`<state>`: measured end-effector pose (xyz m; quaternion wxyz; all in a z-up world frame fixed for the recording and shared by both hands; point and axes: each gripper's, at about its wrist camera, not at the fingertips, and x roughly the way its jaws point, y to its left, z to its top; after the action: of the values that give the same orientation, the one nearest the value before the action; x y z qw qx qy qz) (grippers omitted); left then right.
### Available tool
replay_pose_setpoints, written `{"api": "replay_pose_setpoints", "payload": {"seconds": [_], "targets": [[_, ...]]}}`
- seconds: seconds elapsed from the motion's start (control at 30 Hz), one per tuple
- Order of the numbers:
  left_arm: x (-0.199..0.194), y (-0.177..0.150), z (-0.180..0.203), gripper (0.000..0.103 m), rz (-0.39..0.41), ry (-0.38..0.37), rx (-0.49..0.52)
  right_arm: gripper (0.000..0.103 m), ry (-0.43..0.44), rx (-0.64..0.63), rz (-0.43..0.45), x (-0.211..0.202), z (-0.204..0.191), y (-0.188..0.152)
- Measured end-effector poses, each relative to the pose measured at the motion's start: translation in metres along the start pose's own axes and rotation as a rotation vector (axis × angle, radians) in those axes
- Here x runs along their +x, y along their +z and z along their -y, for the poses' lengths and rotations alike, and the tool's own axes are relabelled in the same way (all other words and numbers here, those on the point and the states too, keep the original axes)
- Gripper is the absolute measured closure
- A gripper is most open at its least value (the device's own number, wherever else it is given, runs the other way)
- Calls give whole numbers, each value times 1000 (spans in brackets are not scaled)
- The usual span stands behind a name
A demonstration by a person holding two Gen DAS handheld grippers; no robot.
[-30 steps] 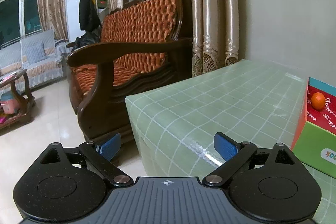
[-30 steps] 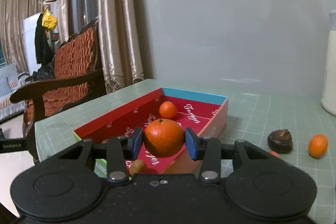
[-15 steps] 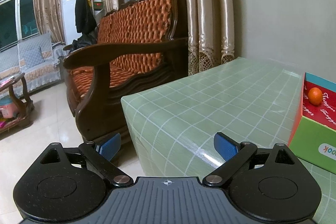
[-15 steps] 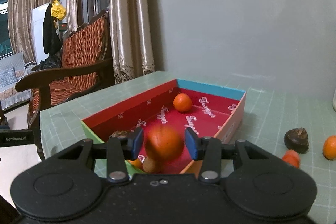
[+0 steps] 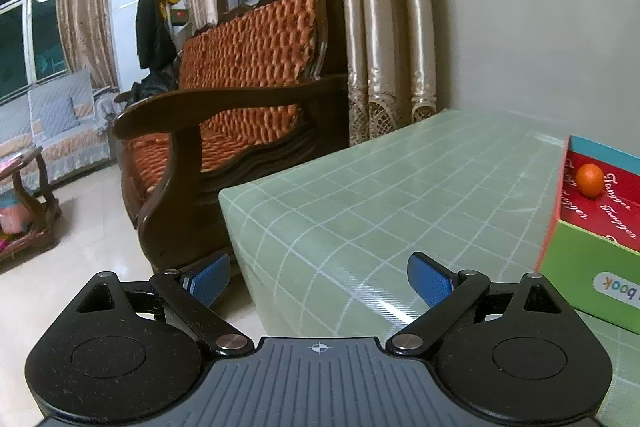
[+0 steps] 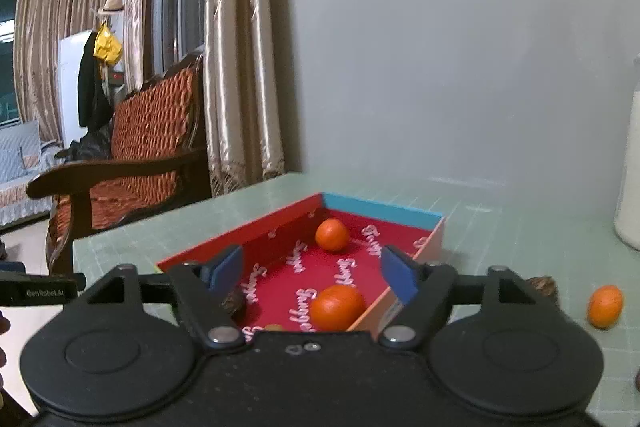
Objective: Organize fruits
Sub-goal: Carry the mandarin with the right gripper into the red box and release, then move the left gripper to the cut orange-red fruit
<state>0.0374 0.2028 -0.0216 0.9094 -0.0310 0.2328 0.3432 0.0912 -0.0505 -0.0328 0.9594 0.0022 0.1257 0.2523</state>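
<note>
A shallow red box (image 6: pixel 404 214) with a blue far wall lies on the green checked table. Inside it, an orange (image 6: pixel 337 307) rests near the front and a second orange (image 6: pixel 331 234) near the far corner; a dark fruit (image 6: pixel 234 301) sits partly hidden behind my left finger. My right gripper (image 6: pixel 314 273) is open and empty above the box. Another orange (image 6: pixel 605 306) lies on the table to the right. My left gripper (image 5: pixel 319 281) is open and empty over the table's left corner; the box (image 5: pixel 588 259) and one orange (image 5: pixel 589 179) show at its right.
A dark fruit (image 6: pixel 542 285) lies on the table right of the box, partly hidden by my gripper. A white bottle (image 6: pixel 630 179) stands at the far right. A wooden sofa (image 5: pixel 224 131) stands just left of the table (image 5: pixel 380 195). The wall is close behind.
My right gripper opened and let go of the orange, which dropped into the front of the box. The gripper rose and drew back a little. The left gripper drifted slightly.
</note>
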Motion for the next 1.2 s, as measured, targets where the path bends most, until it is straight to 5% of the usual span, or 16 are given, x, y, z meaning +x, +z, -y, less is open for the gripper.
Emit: {"api": "replay_pose_setpoints", "payload": {"seconds": [0.33,0.53,0.93,1.2], "targets": [[-17,3,32,8,31,-52,36,14,-153,4,47,-25,28,0],[-39,4,67,8,92,-122,83,5,-320,68,77,-49,64,-3],[-109,-5,149,8,277,-379,256,4,-752,253,61,-103,150,-28],[-140,-11,210,8,267,-564,361,0,-929,279,38,-130,181,-45]]}}
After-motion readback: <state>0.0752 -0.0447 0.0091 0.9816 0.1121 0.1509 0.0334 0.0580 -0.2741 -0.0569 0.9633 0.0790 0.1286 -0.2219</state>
